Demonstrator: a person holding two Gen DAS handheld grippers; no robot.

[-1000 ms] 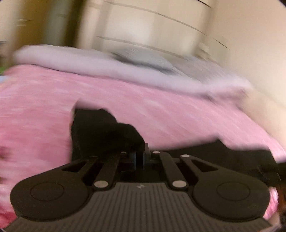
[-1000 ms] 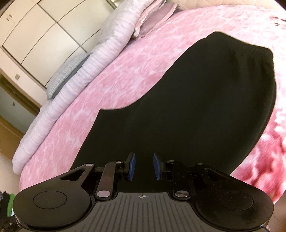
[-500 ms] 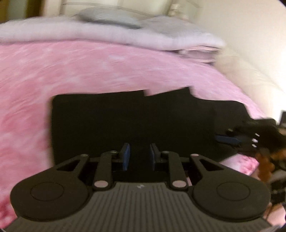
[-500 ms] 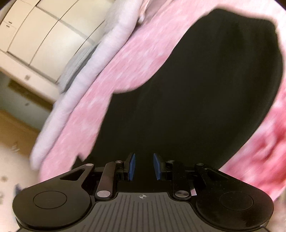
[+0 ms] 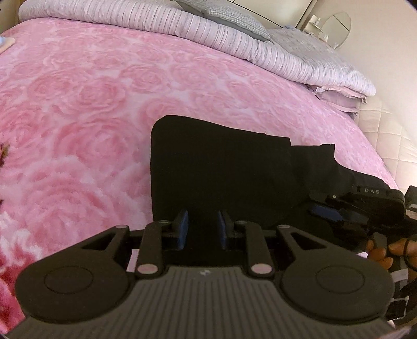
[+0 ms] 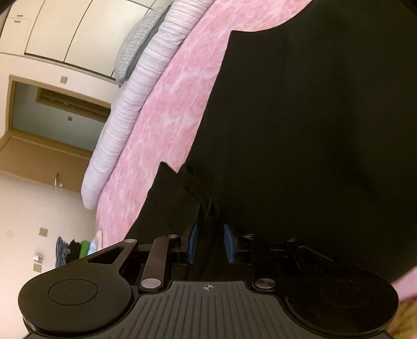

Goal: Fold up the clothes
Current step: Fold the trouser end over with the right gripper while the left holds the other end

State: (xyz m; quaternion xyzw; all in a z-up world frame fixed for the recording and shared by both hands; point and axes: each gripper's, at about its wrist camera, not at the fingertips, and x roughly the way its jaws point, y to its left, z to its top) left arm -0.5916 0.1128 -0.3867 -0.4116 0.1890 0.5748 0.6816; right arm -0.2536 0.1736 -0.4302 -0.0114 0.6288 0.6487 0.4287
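Note:
A black garment (image 5: 234, 172) lies folded flat on the pink rose-patterned bedspread (image 5: 91, 109). My left gripper (image 5: 201, 229) is open over the garment's near edge, holding nothing. The right gripper shows in the left wrist view (image 5: 331, 211) at the garment's right side, held by a hand. In the right wrist view the garment (image 6: 312, 130) fills most of the frame and my right gripper (image 6: 209, 243) is open, with a raised fold of black cloth between its blue pads; the jaws are not closed on it.
A rolled lilac duvet (image 5: 182, 28) and grey pillows (image 5: 229, 18) lie along the far side of the bed. A white wardrobe (image 6: 65, 26), a doorway (image 6: 52, 125) and a small pile of clothes (image 6: 75, 247) are at the left in the right wrist view.
My left gripper let go of the garment and opened, leaving it laid flat and folded. The right gripper tilted and moved down to the garment's edge.

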